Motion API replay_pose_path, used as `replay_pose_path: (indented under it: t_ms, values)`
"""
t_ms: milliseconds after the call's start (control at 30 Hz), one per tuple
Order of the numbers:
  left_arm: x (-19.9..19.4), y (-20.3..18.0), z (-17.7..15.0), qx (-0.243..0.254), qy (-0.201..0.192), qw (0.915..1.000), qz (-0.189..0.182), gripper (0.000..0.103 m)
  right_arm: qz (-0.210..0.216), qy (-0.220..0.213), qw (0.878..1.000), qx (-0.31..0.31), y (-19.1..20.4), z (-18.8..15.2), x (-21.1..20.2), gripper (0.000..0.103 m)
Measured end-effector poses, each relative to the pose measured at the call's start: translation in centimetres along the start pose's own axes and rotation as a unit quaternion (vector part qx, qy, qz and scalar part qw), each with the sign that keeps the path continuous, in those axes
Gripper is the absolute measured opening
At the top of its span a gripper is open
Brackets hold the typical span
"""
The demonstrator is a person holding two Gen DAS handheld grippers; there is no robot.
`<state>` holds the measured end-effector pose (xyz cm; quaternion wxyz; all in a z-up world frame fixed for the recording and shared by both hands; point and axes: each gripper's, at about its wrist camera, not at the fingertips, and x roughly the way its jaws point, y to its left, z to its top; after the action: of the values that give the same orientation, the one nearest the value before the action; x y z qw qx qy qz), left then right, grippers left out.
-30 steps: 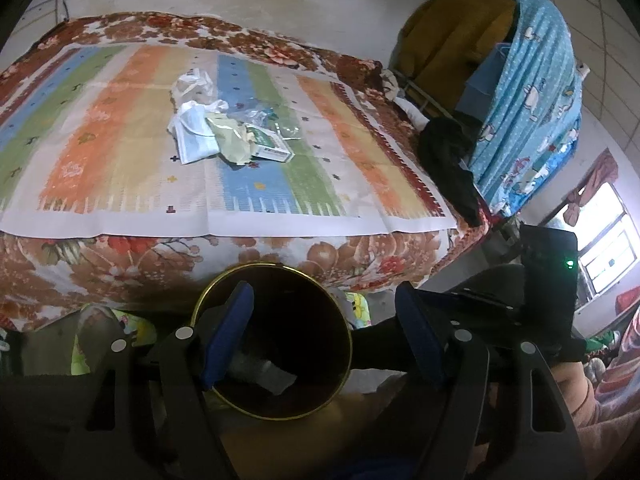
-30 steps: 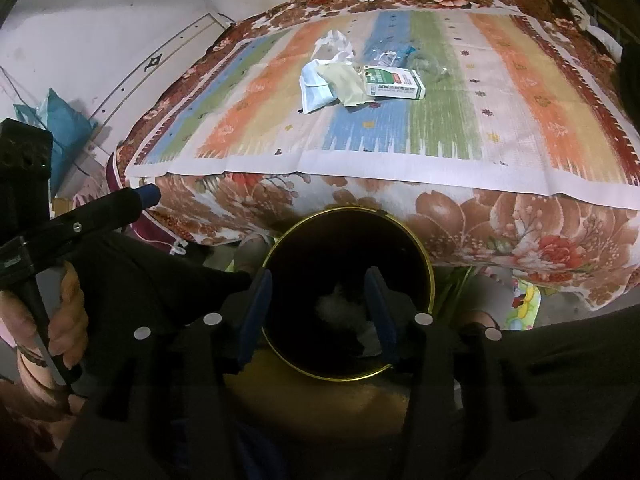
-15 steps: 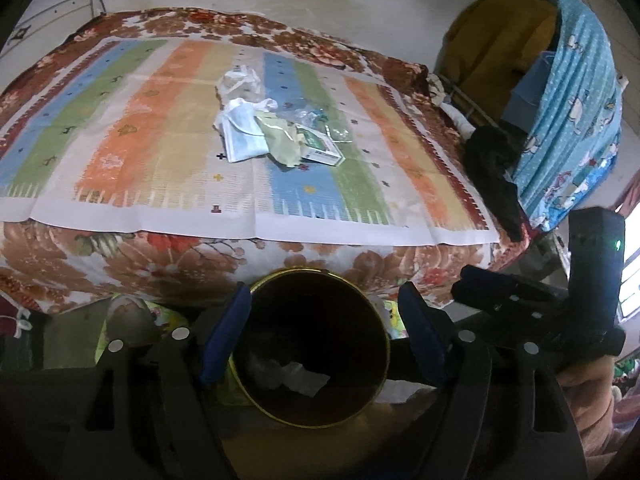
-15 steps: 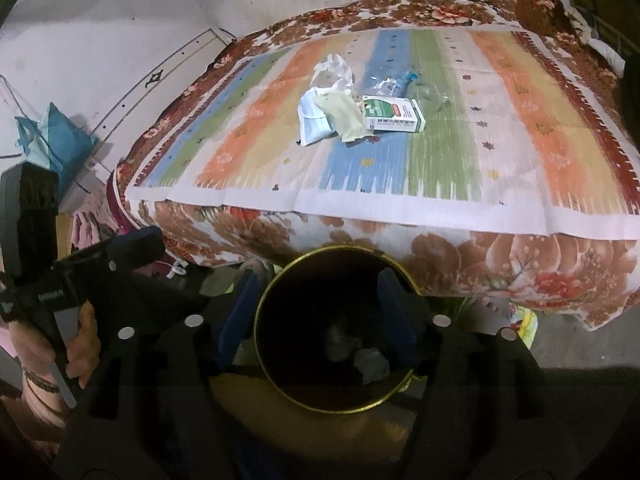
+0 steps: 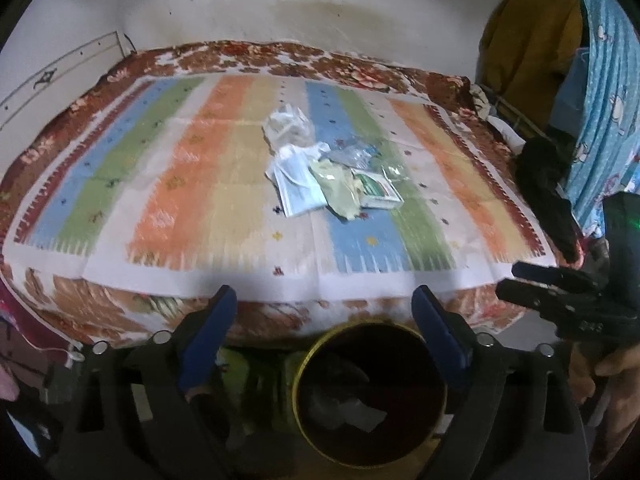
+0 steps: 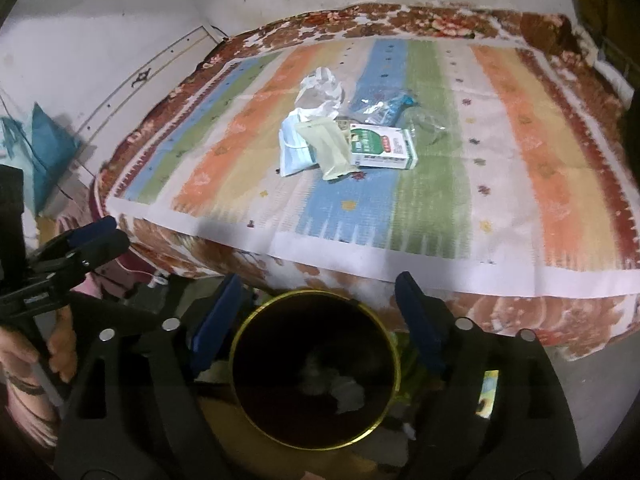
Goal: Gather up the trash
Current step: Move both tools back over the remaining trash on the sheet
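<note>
Trash [image 5: 332, 172] lay heaped mid-mat on the striped mat [image 5: 168, 184]; both the left gripper [image 5: 324, 316] and right gripper [image 6: 316, 300] had just spread wide, empty, above the gold-rimmed bin [image 6: 240, 360] by the bed edge.

Both tongs, left [image 5: 322, 316] and right [image 6: 318, 302], newly wider, empty, nearer the bed [image 5: 120, 312].

bin [image 6: 316, 376] contents dim, box [image 6: 382, 148] print illegible

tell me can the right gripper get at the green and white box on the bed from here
Probably yes: the right gripper is open and empty, and the green and white box lies uncovered atop the striped mat.
</note>
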<state>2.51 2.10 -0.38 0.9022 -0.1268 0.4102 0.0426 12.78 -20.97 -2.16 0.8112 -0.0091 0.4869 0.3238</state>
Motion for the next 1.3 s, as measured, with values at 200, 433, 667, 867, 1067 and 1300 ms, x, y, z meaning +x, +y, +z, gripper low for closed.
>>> replay_pose_path:
  t_ms: [200,433,667,867,1067,1300]
  values:
    - [1.5,-0.2,2.2,0.001,0.008,0.9999,0.006,0.094,-0.026,0.001,1.000,-0.004,-0.2,1.7,1.0,0.076]
    - [4.1,0.6,4.8,-0.006,0.035,0.9991,0.021,0.097,-0.054,-0.006,0.999,-0.008,-0.7,5.2,2.2,0.090]
    - [6.2,1.9,6.9,-0.033,0.055,0.9972,0.040,0.097,-0.074,-0.004,0.997,0.006,-2.2,8.6,4.3,0.092]
    - [8.1,2.6,8.8,-0.042,0.067,0.9953,0.055,0.097,-0.065,0.007,0.997,0.030,-3.2,10.1,6.0,0.094]
    - [10.2,2.8,10.4,-0.040,0.070,0.9944,0.068,0.097,-0.052,0.011,0.996,0.068,-3.7,11.2,7.4,0.094]
    - [13.1,4.3,11.6,-0.075,0.091,0.9914,0.059,0.097,-0.062,0.009,0.990,0.124,-4.5,12.9,10.0,0.094]
